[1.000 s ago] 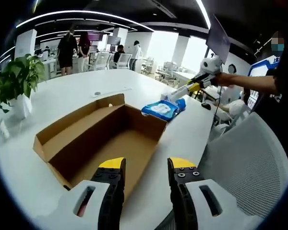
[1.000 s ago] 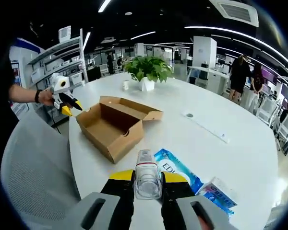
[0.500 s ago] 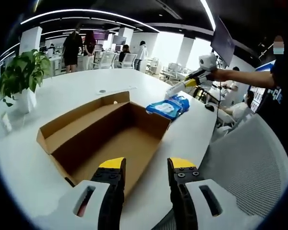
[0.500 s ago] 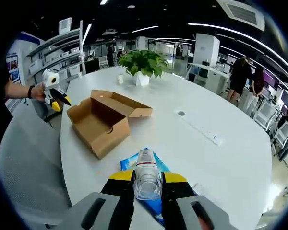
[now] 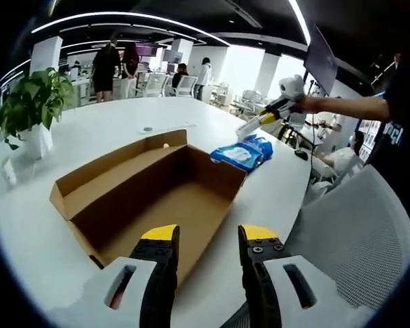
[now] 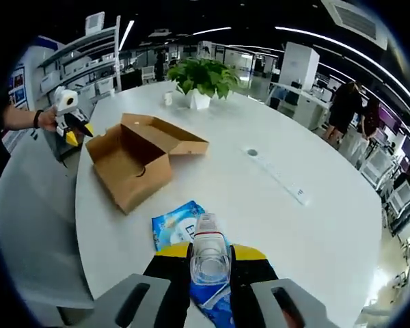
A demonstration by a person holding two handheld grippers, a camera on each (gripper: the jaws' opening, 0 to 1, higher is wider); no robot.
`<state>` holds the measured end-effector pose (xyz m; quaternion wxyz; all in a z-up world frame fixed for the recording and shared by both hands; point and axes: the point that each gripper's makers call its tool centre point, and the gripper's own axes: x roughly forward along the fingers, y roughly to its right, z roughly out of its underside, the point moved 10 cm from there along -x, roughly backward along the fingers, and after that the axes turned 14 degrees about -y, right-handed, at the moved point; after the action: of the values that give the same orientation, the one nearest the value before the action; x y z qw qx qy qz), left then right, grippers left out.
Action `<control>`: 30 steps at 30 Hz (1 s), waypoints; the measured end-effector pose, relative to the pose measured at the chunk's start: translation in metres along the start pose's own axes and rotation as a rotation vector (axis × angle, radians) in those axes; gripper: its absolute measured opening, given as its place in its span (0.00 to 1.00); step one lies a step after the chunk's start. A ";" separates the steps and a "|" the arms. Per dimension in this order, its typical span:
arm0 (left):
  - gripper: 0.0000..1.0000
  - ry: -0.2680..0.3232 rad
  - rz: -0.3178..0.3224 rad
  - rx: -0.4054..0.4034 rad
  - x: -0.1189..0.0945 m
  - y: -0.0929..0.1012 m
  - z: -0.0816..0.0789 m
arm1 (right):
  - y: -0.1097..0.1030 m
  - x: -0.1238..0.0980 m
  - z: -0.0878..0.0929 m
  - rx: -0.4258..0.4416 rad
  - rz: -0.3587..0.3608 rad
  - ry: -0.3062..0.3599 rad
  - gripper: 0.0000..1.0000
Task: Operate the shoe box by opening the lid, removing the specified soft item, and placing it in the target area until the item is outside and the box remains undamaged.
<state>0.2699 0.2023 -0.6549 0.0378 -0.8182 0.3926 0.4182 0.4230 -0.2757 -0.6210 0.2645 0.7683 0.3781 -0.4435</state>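
- Right claw (image 6: 210, 263) is clamped on a clear plastic bottle (image 6: 208, 249).
- Blue soft wipes pack (image 6: 177, 224) lies on the white round desk (image 6: 294, 225), outside the box: placement step.
- Left claw (image 5: 206, 240), jaws parted and empty, hovers over the open brown cardboard shoe box (image 5: 150, 195).
- Next, likely: withdraw clear.

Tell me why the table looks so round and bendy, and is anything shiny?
In both views the fisheye lens curves the white table; in the right gripper view ceiling lights reflect softly on it; in the left gripper view bright windows wash out, while the cardboard box stays sharp.
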 end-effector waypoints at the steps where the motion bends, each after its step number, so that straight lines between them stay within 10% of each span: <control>1: 0.35 0.002 -0.001 -0.003 0.001 0.000 0.000 | 0.002 0.001 0.000 -0.007 0.004 -0.010 0.17; 30: 0.34 0.009 -0.021 -0.057 0.003 0.003 0.014 | 0.041 0.038 -0.010 -0.147 0.041 -0.203 0.17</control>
<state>0.2599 0.2040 -0.6650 0.0172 -0.8250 0.3719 0.4251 0.4733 -0.2783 -0.6473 0.3663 0.7054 0.3651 -0.4847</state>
